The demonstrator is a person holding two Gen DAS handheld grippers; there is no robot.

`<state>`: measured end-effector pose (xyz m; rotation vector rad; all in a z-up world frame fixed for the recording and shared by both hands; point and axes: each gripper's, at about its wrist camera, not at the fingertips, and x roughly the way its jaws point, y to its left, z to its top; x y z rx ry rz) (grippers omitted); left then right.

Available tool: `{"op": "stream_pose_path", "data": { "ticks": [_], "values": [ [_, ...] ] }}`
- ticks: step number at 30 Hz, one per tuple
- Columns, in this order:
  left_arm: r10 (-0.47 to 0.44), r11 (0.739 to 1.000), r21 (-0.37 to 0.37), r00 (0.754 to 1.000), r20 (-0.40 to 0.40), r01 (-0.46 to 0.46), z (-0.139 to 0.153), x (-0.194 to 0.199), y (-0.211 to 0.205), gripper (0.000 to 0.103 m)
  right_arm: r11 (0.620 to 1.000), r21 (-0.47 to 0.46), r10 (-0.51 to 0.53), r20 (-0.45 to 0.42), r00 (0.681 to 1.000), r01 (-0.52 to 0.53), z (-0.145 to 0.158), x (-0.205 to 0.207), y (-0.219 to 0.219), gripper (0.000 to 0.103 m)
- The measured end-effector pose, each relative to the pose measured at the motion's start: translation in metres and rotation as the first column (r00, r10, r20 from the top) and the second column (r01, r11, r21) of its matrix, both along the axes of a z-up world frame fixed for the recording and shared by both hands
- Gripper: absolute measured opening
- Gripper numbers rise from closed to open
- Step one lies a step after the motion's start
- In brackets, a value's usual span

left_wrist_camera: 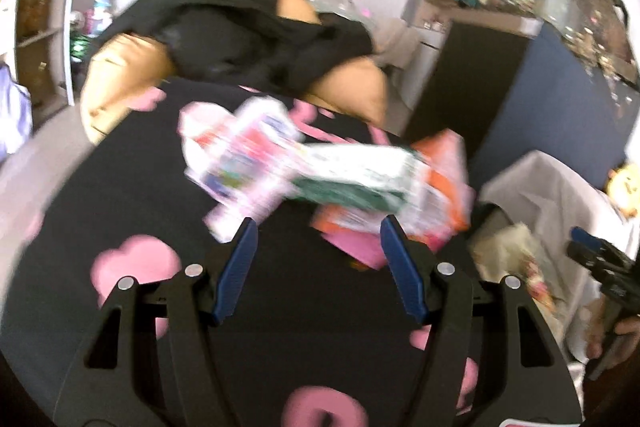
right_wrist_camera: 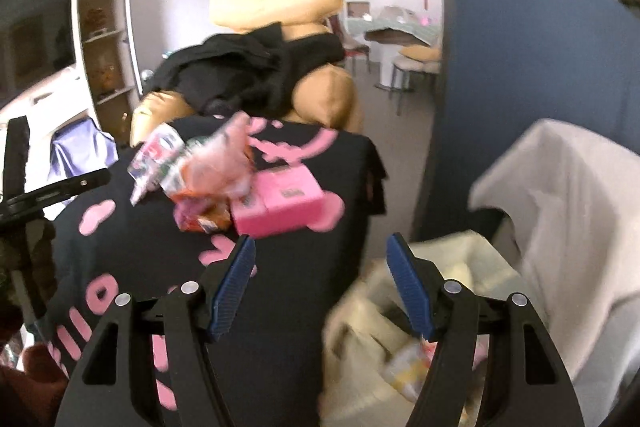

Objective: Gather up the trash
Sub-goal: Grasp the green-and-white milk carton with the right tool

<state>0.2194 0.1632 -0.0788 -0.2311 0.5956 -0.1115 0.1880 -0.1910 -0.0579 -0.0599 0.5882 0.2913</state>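
table (right_wrist_camera: 320, 307): black cloth with pink print, sitting beside the bin
bin bag (right_wrist_camera: 560, 187): already holding some wrappers, so partly done
wrapper pile (left_wrist_camera: 304, 163): still waiting on the table by the pink box (right_wrist_camera: 280, 203)
left gripper (left_wrist_camera: 316, 227): jaws apart, empty
right gripper (right_wrist_camera: 320, 247): jaws apart, empty, hanging at the bin's edge

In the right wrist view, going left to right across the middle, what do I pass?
Purple cloth → crumpled wrappers → pink box → blue partition → white-lined trash bin.
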Motion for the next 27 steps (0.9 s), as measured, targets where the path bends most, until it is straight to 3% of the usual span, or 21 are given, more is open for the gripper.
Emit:
{"op": "stream_pose_path", "data": {
  "ticks": [4,11,15,19,23,27],
  "values": [
    [0.023,1.0,0.009,1.0,-0.008,-0.023,-0.001,0.034,0.035,0.061,0.999,-0.004,0.035,0.035,0.999,-0.035,0.004,0.027,0.024,0.065],
    [-0.054,0.984,0.166,0.998,-0.033,0.059,-0.007,0.102,0.047,0.061,0.994,-0.022,0.104,0.013,0.994,-0.104,0.014,0.079,0.049,0.065],
    [-0.062,0.989,0.129,0.997,-0.049,0.068,-0.009,0.124,0.057,0.061,0.991,-0.012,0.133,-0.029,0.991,-0.133,0.02,0.102,0.059,0.065],
    [-0.066,0.995,0.075,0.995,-0.077,0.072,-0.01,0.122,0.061,0.061,0.976,-0.043,0.213,-0.046,0.976,-0.215,0.033,0.114,0.084,0.065],
    [-0.055,0.998,0.038,0.994,-0.091,0.059,-0.009,0.112,0.065,0.061,0.925,-0.099,0.358,-0.098,0.929,-0.367,0.041,0.127,0.14,0.065],
    [-0.048,0.998,0.034,0.996,-0.078,0.051,-0.005,0.097,0.074,0.061,0.822,-0.194,0.506,-0.182,0.843,-0.535,0.029,0.14,0.211,0.064]
  ]
}}
